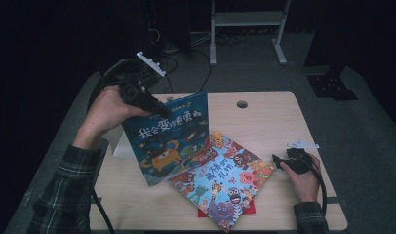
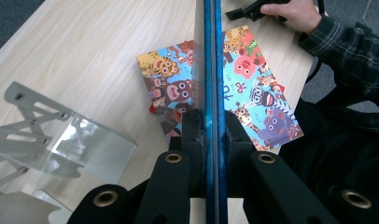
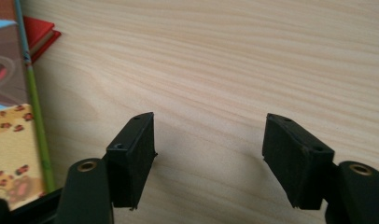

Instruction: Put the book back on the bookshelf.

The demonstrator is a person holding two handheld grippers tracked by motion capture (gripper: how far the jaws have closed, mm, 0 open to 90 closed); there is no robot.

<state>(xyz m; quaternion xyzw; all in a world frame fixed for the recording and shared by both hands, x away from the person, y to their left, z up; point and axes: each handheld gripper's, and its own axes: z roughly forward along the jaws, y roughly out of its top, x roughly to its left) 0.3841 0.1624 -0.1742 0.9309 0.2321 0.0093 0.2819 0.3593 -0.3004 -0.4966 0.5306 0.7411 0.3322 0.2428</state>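
Two books: left claw [image 2: 211, 128] clamps blue book [image 1: 169, 134], right claw [image 3: 208, 158] spread beside cartoon book [image 1: 223, 178].

three books [image 1: 169, 136], one bookstand [image 2: 61, 135]

A pale wooden table [image 1: 264, 112] with a round cable hole [image 1: 242, 104] is set on a grey floor [image 1: 366, 146]. Behind it, a white frame [image 1: 247, 19] is seen against dark surroundings. Cables [image 1: 186, 61] are strewn across the floor.

Left gripper [image 1: 159, 105] clamped — right gripper [image 1: 279, 161] agape
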